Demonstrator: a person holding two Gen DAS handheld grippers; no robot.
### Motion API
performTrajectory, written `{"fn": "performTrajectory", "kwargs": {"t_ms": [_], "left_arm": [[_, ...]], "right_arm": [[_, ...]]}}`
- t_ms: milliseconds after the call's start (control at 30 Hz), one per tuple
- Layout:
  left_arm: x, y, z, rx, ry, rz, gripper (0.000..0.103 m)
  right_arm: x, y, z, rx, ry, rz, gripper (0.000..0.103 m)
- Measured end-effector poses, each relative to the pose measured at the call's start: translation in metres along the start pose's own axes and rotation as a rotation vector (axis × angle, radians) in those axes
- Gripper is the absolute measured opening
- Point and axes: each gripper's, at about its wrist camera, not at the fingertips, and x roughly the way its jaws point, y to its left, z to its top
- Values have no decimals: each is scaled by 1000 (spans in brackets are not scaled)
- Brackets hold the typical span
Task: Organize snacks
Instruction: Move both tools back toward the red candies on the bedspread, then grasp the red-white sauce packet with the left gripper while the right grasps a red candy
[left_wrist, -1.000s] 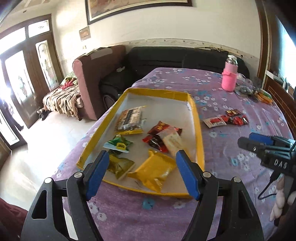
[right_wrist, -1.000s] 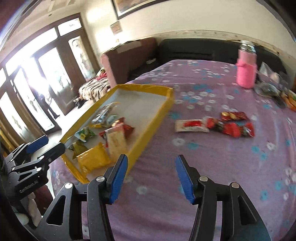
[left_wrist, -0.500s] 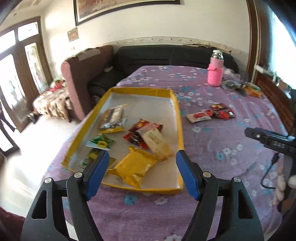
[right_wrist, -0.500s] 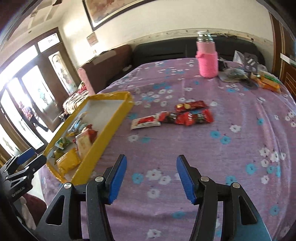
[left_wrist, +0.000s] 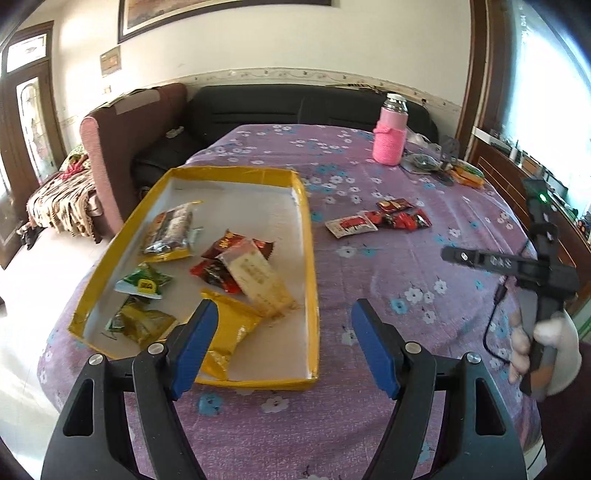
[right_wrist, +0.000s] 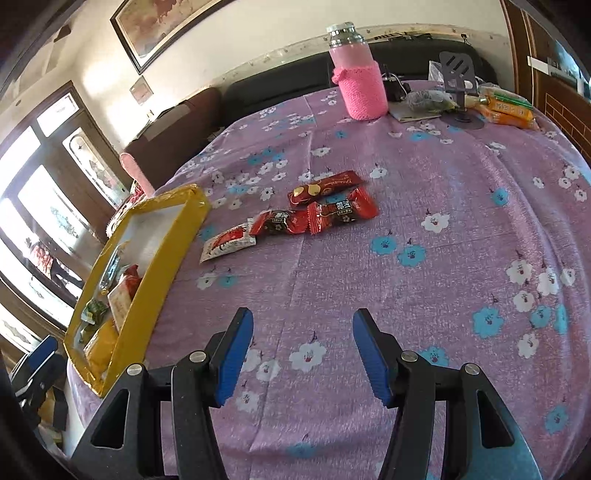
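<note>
A yellow-rimmed tray (left_wrist: 309, 236) (right_wrist: 173, 251) on the purple flowered cloth holds several snack packets, among them a yellow packet (left_wrist: 231, 328) and a beige bar (left_wrist: 258, 277). Several red packets (left_wrist: 402, 219) (right_wrist: 341, 210) and a white-and-red packet (left_wrist: 351, 225) (right_wrist: 227, 243) lie on the cloth to the tray's right. My left gripper (left_wrist: 284, 343) is open and empty above the tray's near right corner. My right gripper (right_wrist: 303, 354) is open and empty, low over the cloth, short of the loose packets; it also shows at the right of the left wrist view (left_wrist: 509, 266).
A pink-sleeved bottle (left_wrist: 389, 136) (right_wrist: 356, 77) stands at the table's far side. Beside it lie a phone stand (right_wrist: 458, 81), a bag and orange packets (right_wrist: 506, 109). A black sofa (left_wrist: 280, 107) and a brown armchair (left_wrist: 125, 133) stand beyond the table.
Both grippers have shifted right and forward. The right gripper has dropped closer to the cloth and the loose red packets. Both stay open and empty.
</note>
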Motion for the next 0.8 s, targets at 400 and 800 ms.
{"fn": "performTrajectory", "kwargs": {"t_ms": [400, 800], "left_arm": [[5, 9, -3, -20, 25, -17, 75], [26, -12, 19, 13, 88, -185, 75]], "right_arm": [[77, -30, 92, 93, 41, -211, 58], [89, -13, 77, -4, 18, -288, 24]]}}
